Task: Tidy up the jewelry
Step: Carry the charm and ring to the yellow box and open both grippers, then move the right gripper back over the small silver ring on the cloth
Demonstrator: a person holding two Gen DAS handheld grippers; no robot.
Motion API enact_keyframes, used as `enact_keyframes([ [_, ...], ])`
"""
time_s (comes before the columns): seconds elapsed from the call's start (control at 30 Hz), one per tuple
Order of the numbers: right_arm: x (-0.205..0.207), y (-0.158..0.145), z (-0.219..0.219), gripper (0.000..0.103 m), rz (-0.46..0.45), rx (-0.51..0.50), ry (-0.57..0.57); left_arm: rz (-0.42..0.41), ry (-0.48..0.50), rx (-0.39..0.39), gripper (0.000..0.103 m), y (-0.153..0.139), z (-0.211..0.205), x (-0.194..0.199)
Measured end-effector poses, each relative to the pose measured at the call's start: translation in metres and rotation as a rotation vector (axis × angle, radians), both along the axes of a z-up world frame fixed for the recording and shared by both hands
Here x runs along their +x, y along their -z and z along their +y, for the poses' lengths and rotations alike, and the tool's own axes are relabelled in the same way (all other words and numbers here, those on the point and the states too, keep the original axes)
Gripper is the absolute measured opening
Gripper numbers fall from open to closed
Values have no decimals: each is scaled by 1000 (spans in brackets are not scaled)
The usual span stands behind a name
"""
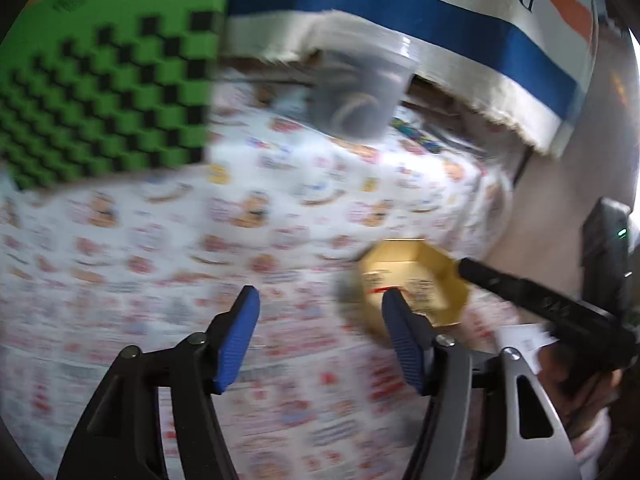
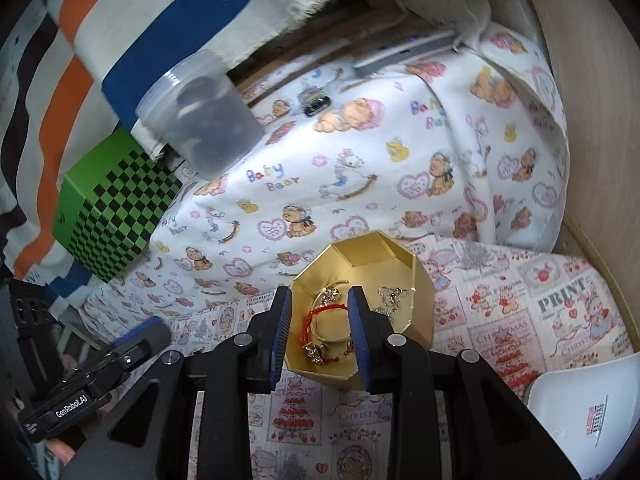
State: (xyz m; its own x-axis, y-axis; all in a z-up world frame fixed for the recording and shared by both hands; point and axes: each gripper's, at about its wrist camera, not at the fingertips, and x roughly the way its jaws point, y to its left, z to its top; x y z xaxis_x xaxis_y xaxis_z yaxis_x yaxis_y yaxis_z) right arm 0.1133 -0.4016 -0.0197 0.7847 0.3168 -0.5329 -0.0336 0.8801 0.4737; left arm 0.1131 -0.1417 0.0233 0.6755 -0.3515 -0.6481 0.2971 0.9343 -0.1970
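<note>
Apparently sorting: gold box (image 2: 362, 312) sits on the cloth-covered worktop (image 2: 520, 320), jewelry (image 2: 328, 328) heaped inside. Right tongs (image 2: 320, 334) hang above the box, parted and empty, framing the red cord for a pick. Left tongs (image 1: 320, 336) wait left of the box, agape, empty.

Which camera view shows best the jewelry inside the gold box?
The right wrist view: it looks down into the gold box, so the red cord bracelet and chains are sharp. The left wrist view is blurred; the box shows only a red streak.
</note>
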Motion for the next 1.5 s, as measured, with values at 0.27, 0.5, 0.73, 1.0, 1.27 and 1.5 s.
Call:
enact_keyframes([
  [0.27,-2,-1,17,31,-18,-144,22,-82,-105,100,85,5,37,-20],
  [0.5,-6,-2,36,31,-39,-215,0,-91,-157,135,96,12,54,-31],
  [0.73,-10,0,56,43,-63,-303,-8,-112,-206,207,99,31,67,-30],
  [1.0,-13,3,69,55,-91,-365,-7,-173,-257,179,103,27,82,-33],
  [1.27,-12,6,77,57,-95,-397,-21,-91,-281,172,103,33,92,-19],
  [1.5,-11,8,80,58,-91,-401,-38,-73,-262,181,103,36,102,-13],
])
